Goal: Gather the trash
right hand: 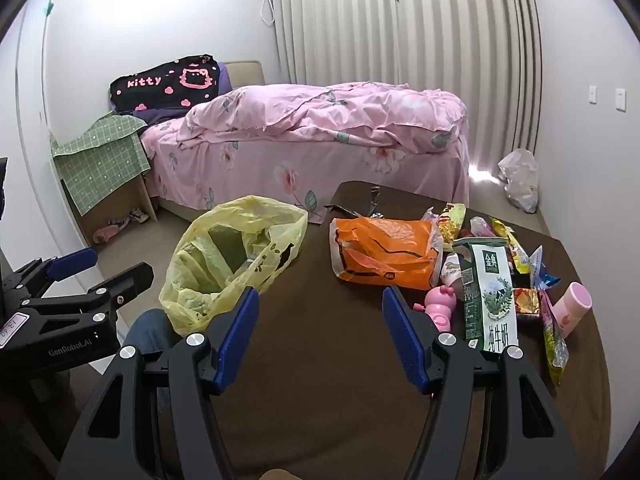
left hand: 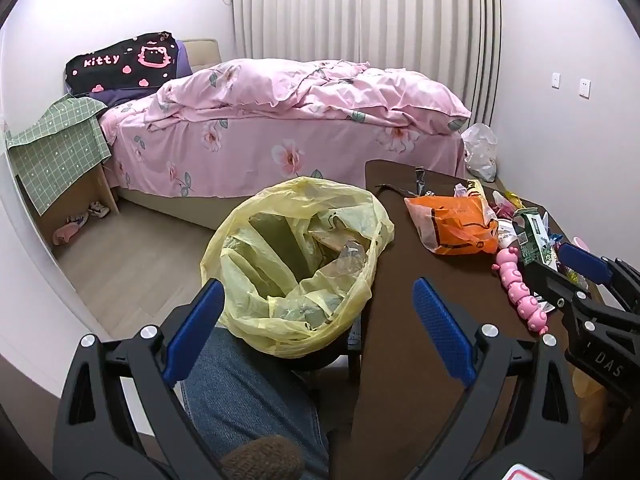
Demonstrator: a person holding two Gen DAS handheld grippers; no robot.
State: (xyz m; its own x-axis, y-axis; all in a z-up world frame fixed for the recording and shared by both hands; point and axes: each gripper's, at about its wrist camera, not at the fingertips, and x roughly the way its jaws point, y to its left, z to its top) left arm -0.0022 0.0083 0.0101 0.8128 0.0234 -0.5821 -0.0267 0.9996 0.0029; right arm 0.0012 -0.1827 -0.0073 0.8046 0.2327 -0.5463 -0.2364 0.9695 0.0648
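While some scraps are already lying in the yellow plastic bin bag, nothing is being held by either wide-open hand-held gripper; the orange plastic bag and green milk carton are still waiting on the dark brown surface.

Black tongs, blue pads, blue jeans.

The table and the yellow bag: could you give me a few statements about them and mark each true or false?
1. The yellow bag stands open beside the table. True.
2. The orange bag lies inside the yellow bag. False: it lies on the table.
3. The right gripper clamps the milk carton. False: its jaws stand open with nothing between them; the carton lies to one side.
4. The left gripper is open and holds nothing. True.
5. A pink caterpillar toy lies on the table. True.
6. The bed has blue covers. False: they are pink with flowers.
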